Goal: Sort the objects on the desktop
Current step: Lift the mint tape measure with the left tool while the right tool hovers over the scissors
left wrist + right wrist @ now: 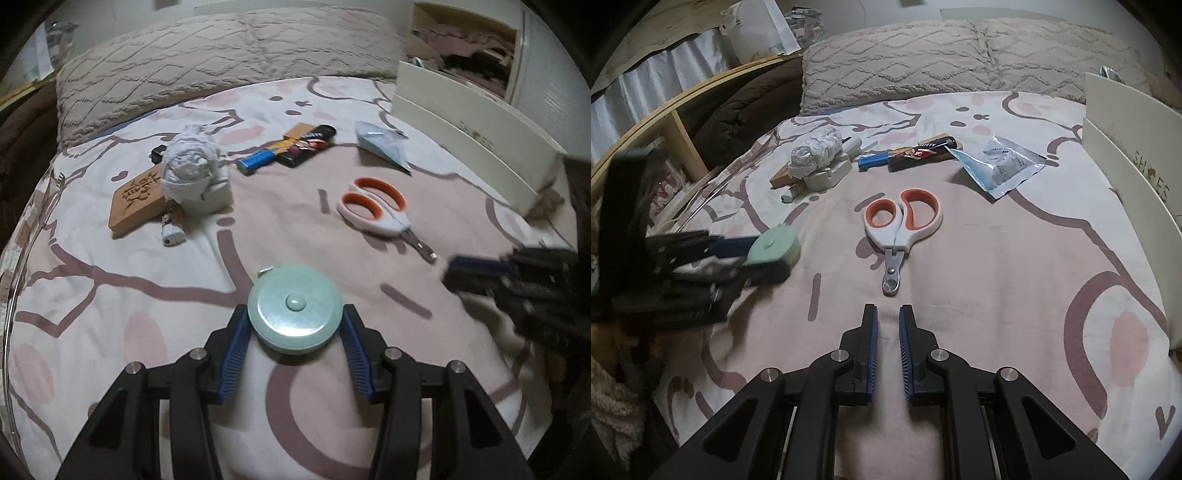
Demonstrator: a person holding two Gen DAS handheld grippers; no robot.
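Two hand-held grippers work over a bed covered with a pink and white cartoon-print blanket [997, 258]. The left gripper [294, 319] clamps a round mint-green tape measure with a silvery face [294, 314] between its blue-padded fingers [236, 343], both pads pressed against the case's sides; in the right wrist view the same tape measure [774, 243] sits in those jaws above the blanket at the left edge. The right gripper [888, 314] has its jaws drawn to a narrow gap with nothing between them, pointing at the metal tip of a pair of white clippers with orange-lined finger loops [901, 229], which lie flat on the blanket just ahead of it.

Farther back lie a crumpled white cloth wad [192, 162] on top of a pale grey block [214, 197] and a wooden block with carved characters [135, 199], a blue lighter [256, 160], a dark printed packet [306, 146] and a pale blue foil pouch [997, 166]. An open white cardboard box [472, 136] stands along the right side, and two beige textured pillows [960, 59] lie at the head of the bed.
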